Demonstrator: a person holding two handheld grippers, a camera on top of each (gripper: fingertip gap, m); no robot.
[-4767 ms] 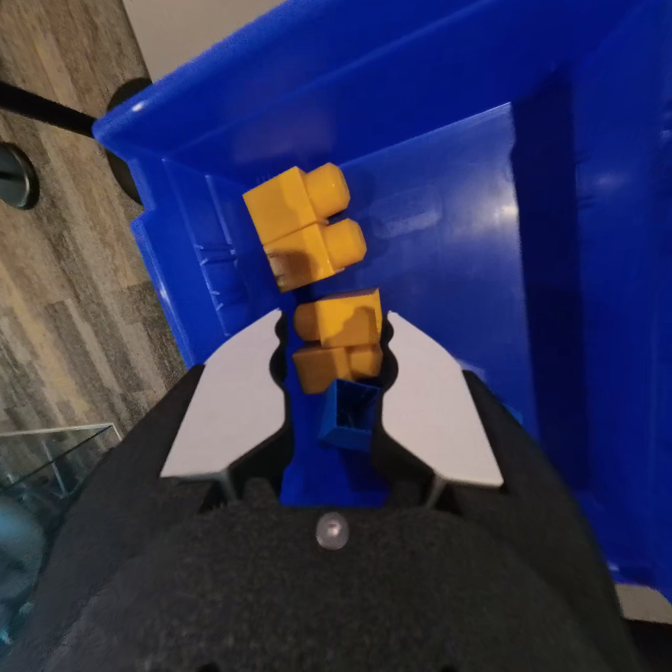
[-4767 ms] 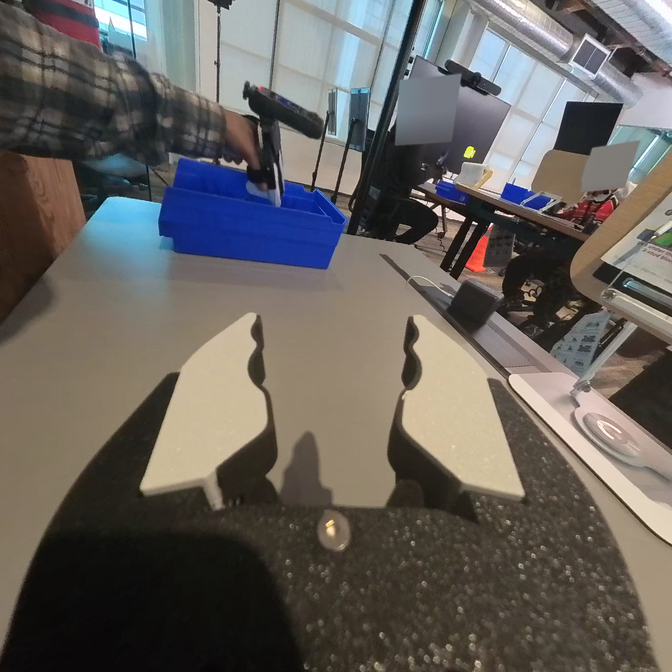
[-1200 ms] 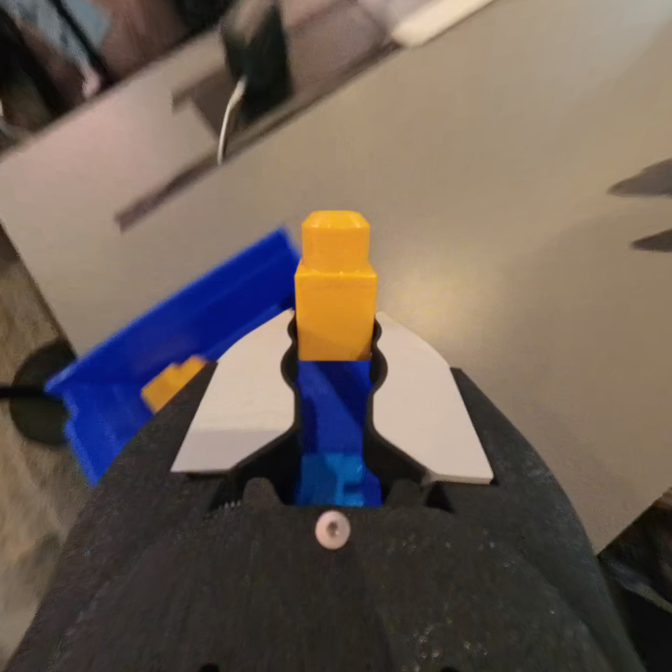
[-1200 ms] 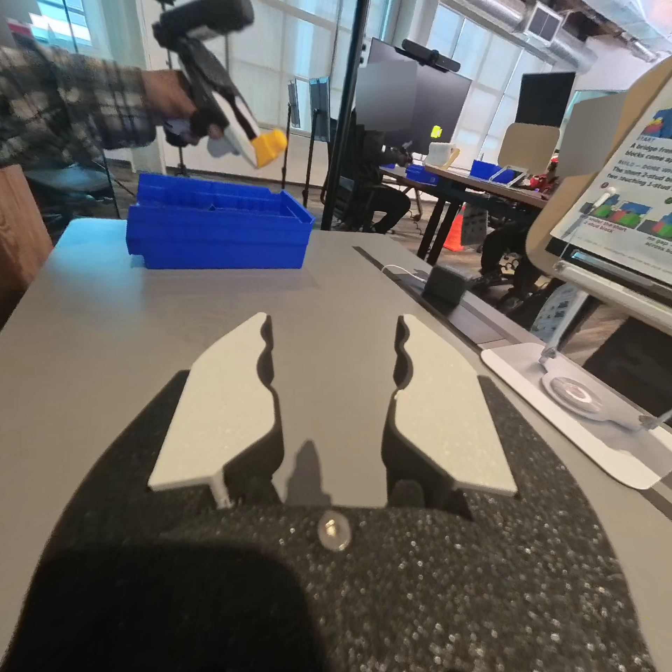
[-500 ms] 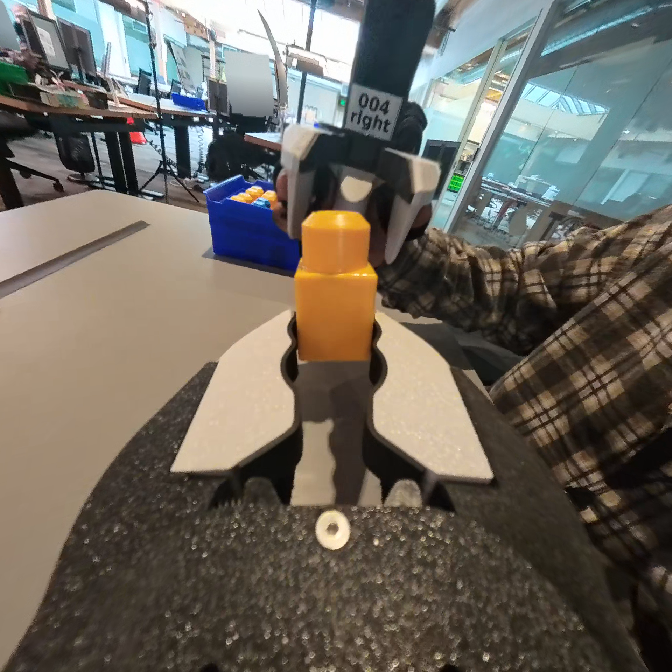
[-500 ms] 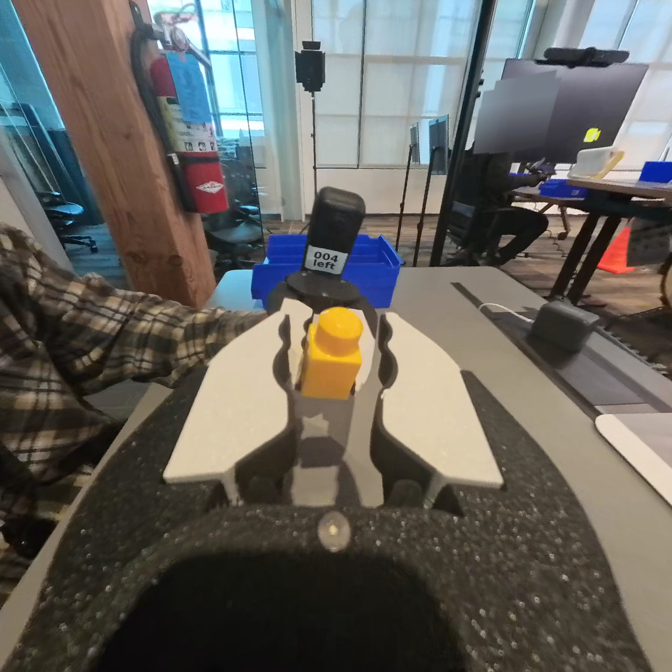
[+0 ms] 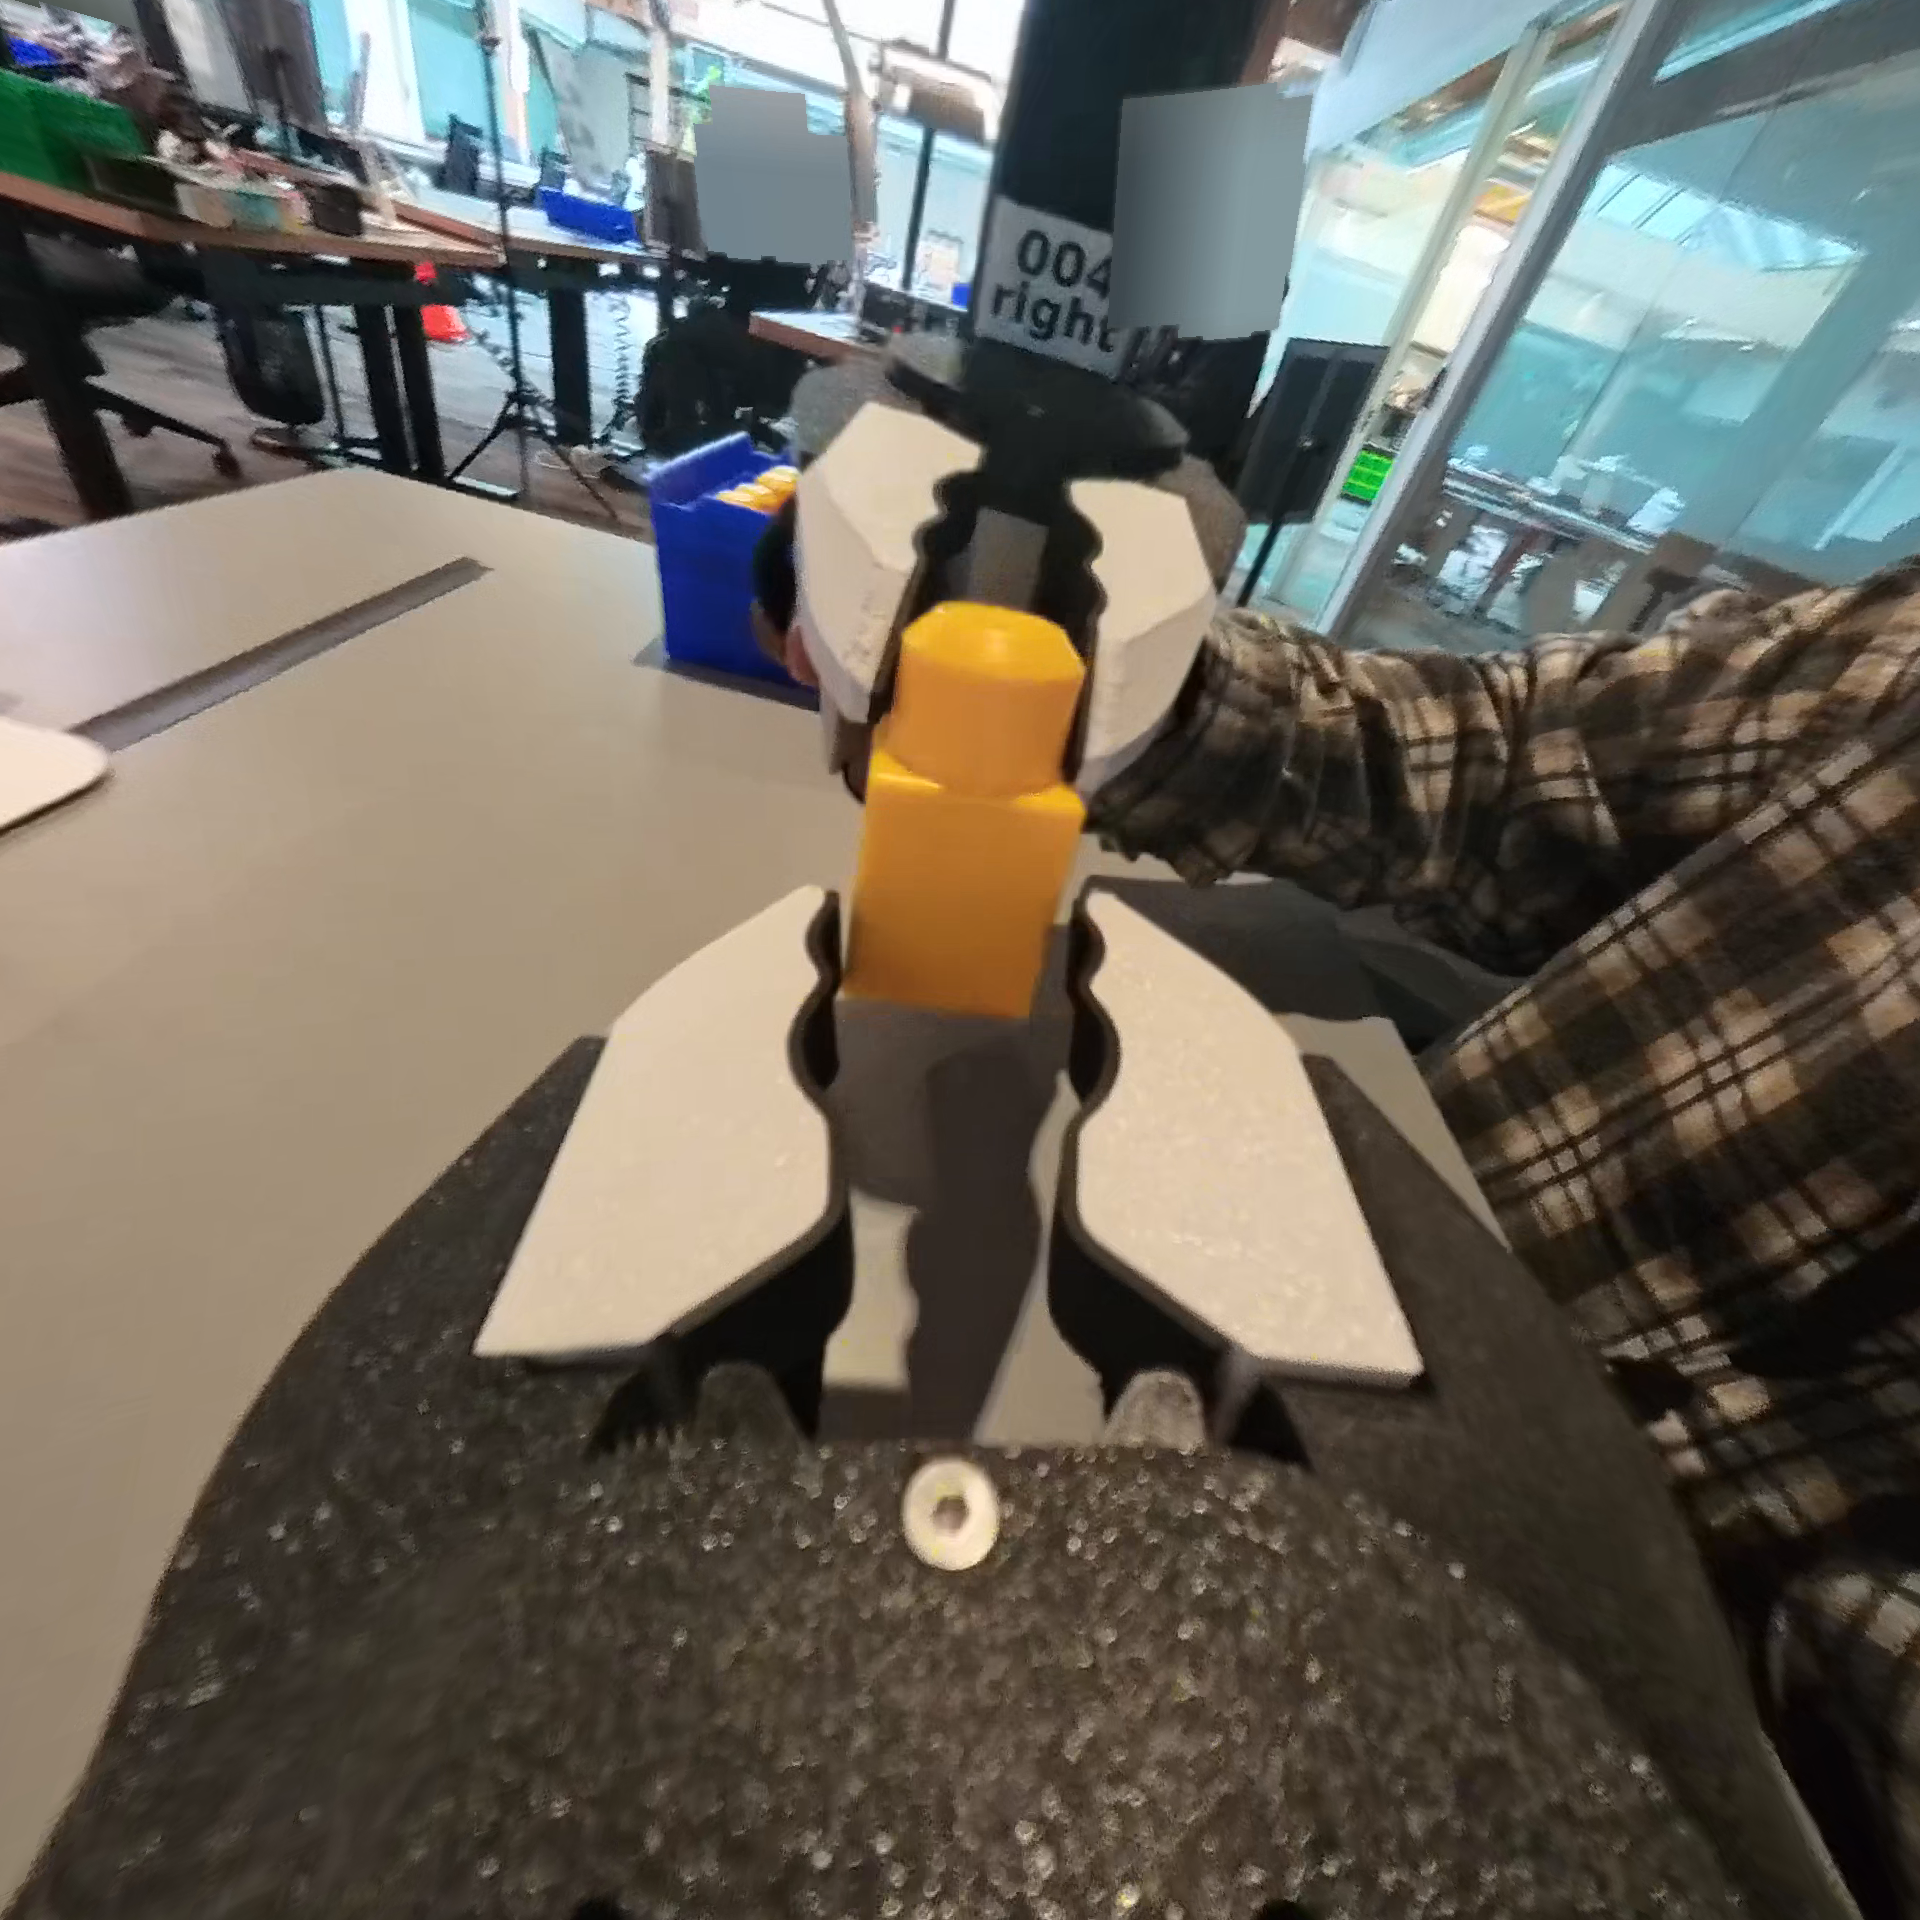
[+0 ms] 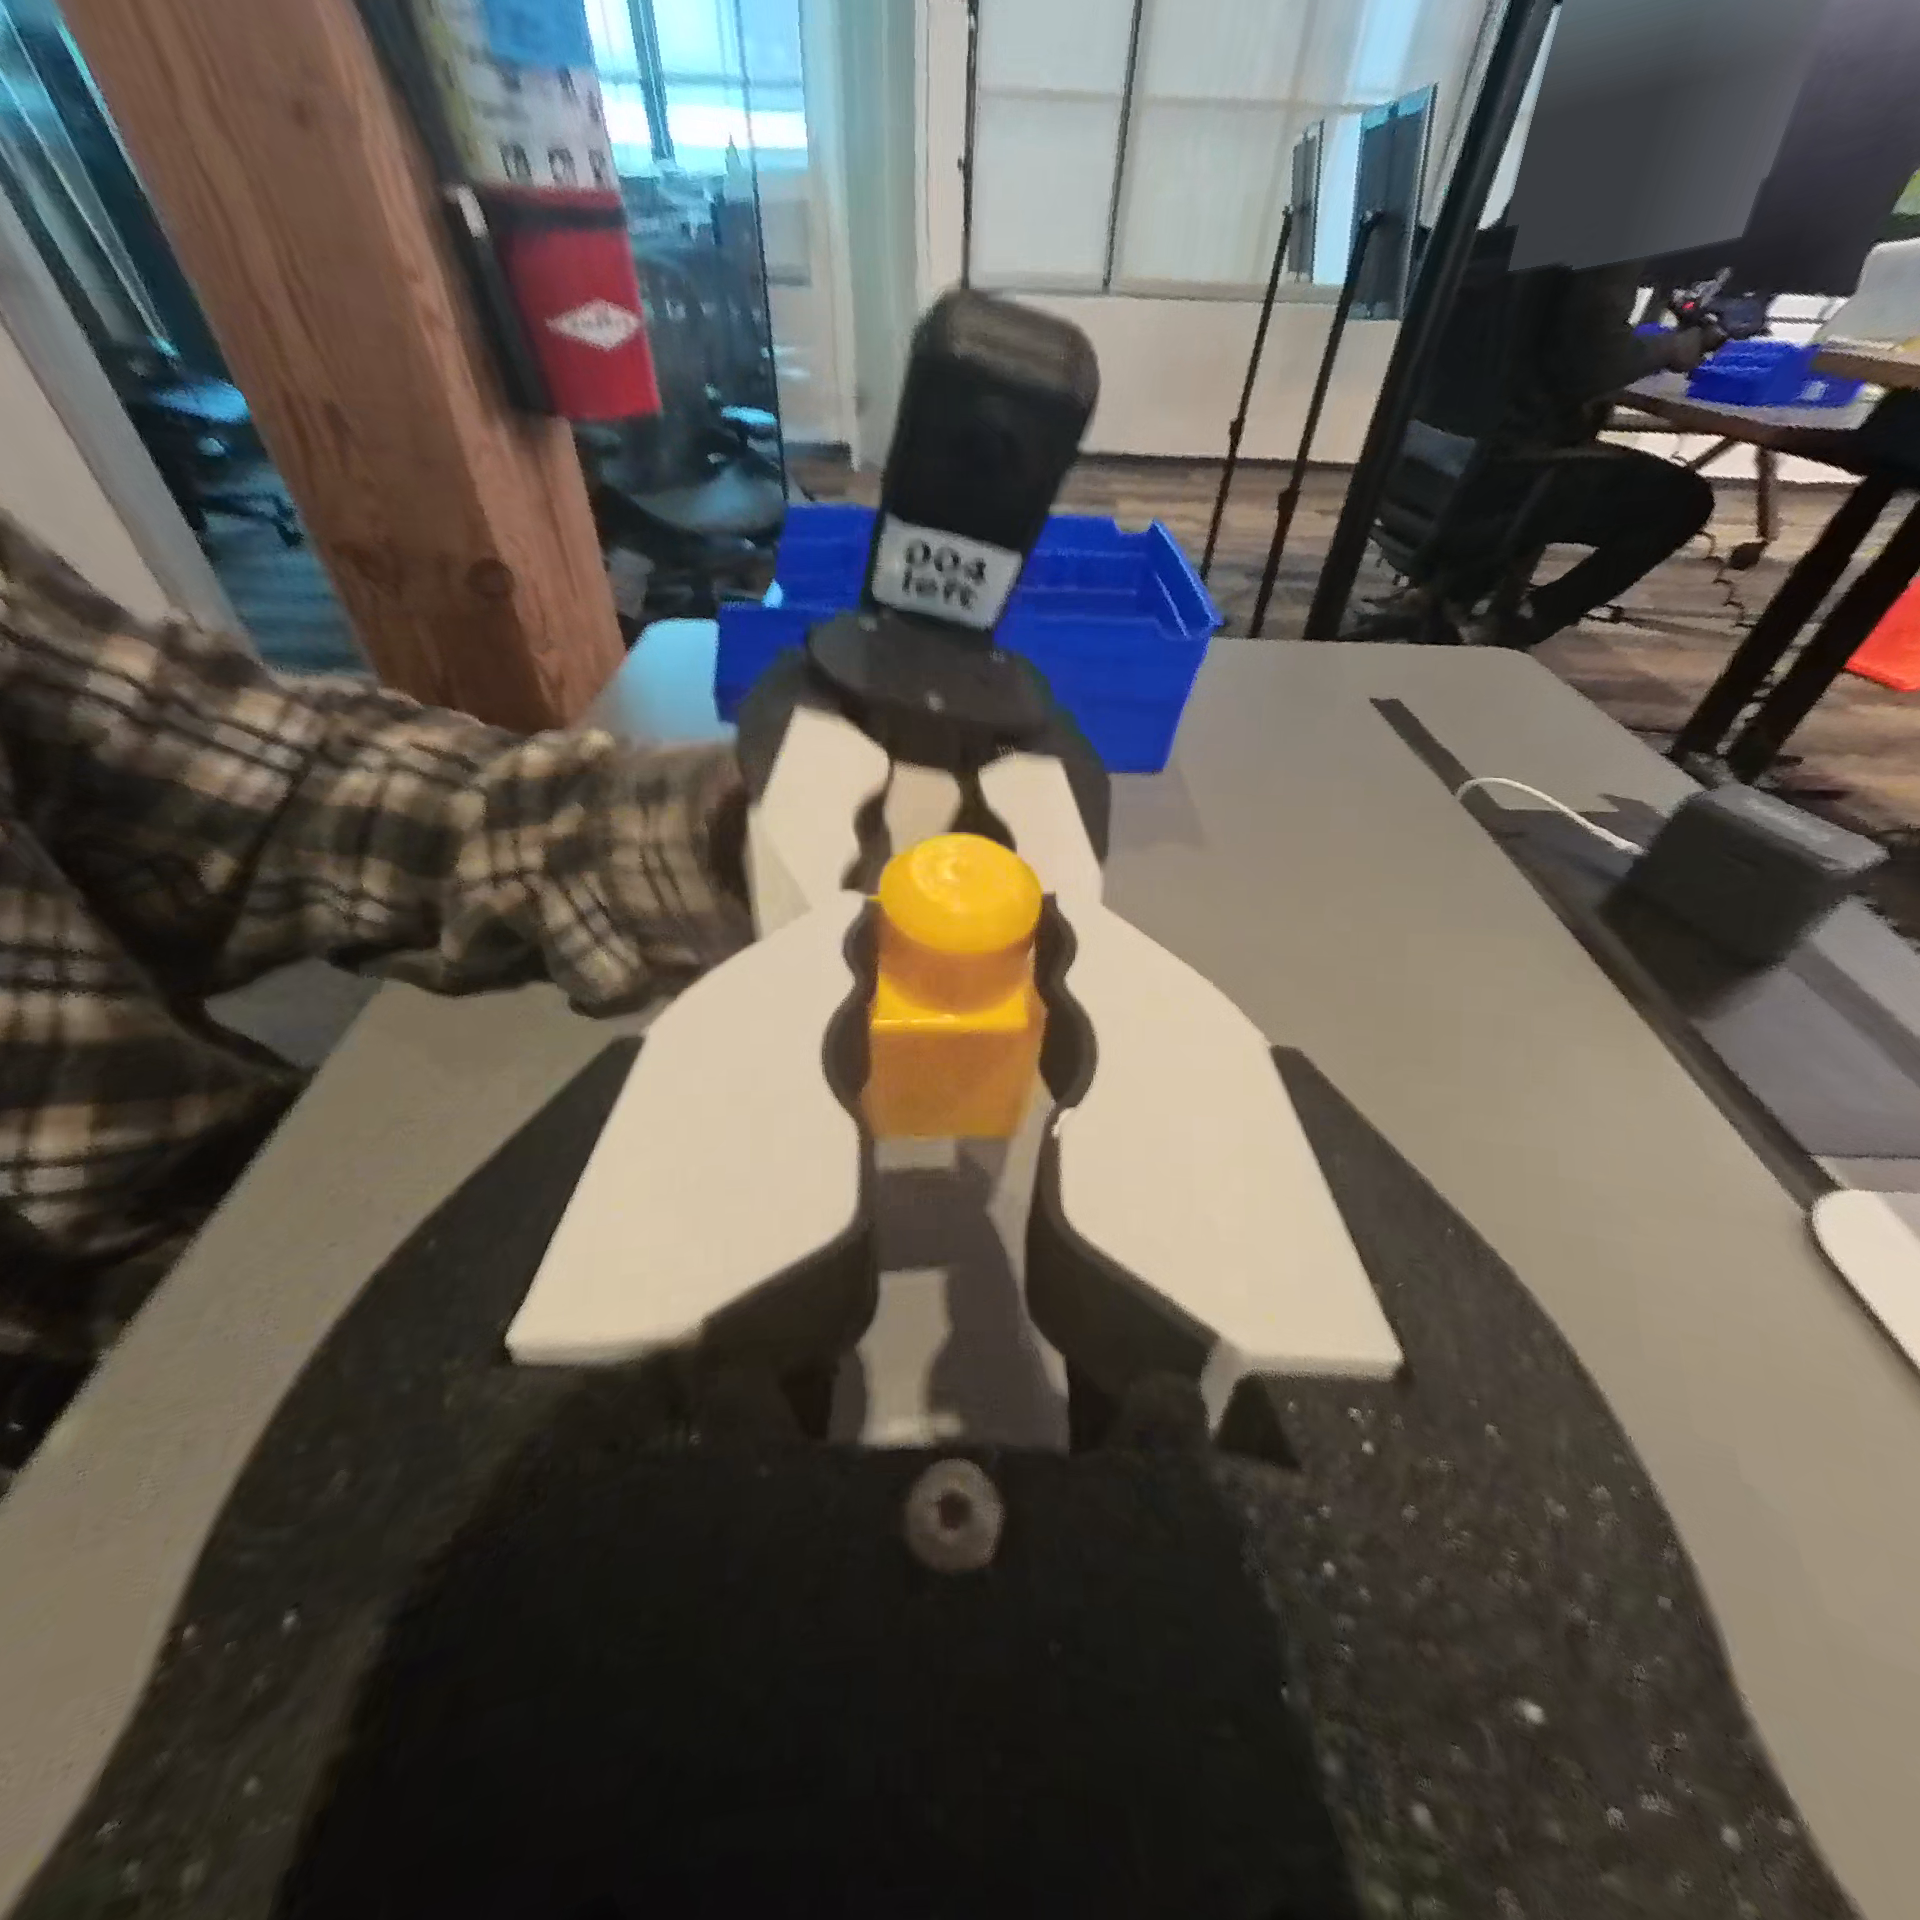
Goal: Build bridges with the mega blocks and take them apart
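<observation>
In the left wrist view, the left claw (image 7: 951, 940) is clenched on the body of a yellow block (image 7: 961, 831), stud pointing away, above the grey table (image 7: 364, 831). The right claw (image 7: 987, 665) faces it from the far side, its fingers flanking the stud; whether they touch it is unclear. A blue bin (image 7: 712, 582) sits farther back on the left. In the right wrist view, the right claw (image 8: 956, 997) brackets the same yellow block (image 8: 951, 1013), with the left claw (image 8: 925, 821) just behind it and the blue bin (image 8: 1101, 644) at the table's (image 8: 1299, 883) far end.

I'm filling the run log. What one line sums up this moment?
left gripper: shut on yellow block | right gripper: closing around it | stage: handover above table
</observation>
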